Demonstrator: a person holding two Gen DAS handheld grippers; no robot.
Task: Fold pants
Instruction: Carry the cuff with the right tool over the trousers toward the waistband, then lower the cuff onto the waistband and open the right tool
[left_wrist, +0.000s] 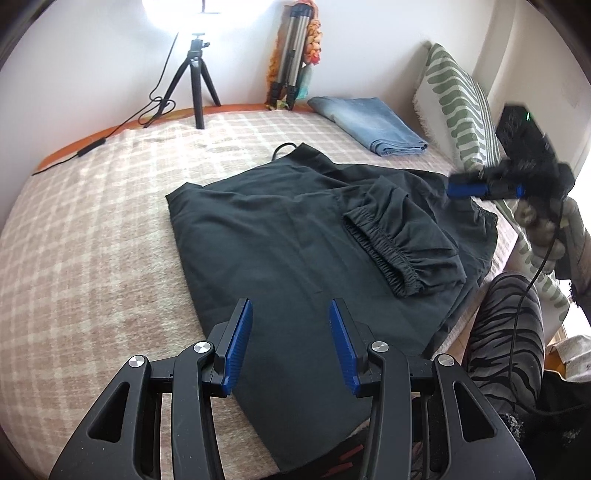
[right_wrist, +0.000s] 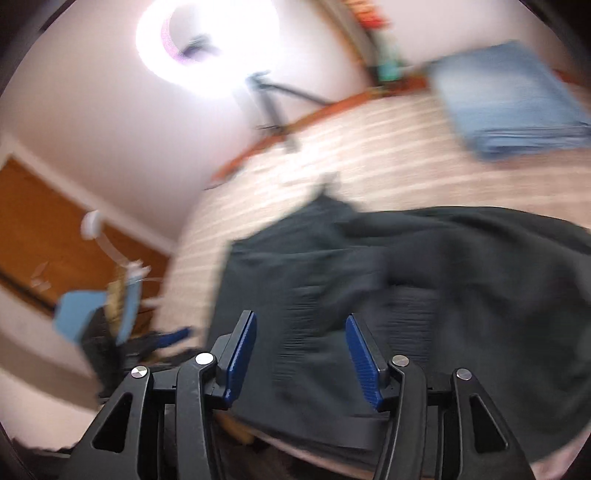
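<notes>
1. Already your black pants (left_wrist: 295, 236) lie spread on the checked bedspread (left_wrist: 92, 221), near the front edge of the bed, and they look partly folded: the cloth lies in layers, and an elastic-gathered end (left_wrist: 402, 254) has been brought over onto the main panel.
2. That brought-over part sits bunched and skewed, not flat, so you probably still have to smooth it and make at least one more fold before the bundle is compact.
3. Your left gripper (left_wrist: 291, 343) hovers over the near edge of the pants with its blue pads apart and nothing clamped between them.
4. Your right gripper (right_wrist: 301, 354) also stands with its fingers apart above the dark cloth; its own view is blurred, but nothing is pinched there, and in the left view it hangs in the air at the right side of the garment.
5. A folded pair of blue jeans (left_wrist: 369, 125) lies near the far edge of the bed, well apart from the black pair, beside a green-patterned pillow (left_wrist: 461, 107); judging by that, one garment is already finished.
6. Farther out stand a small black tripod (left_wrist: 195, 81) under a bright ring light (right_wrist: 207, 48) and a silver tripod (left_wrist: 291, 59) against the wall.
7. No brand, label or readable writing shows on the pants, the jeans or the grippers.
</notes>
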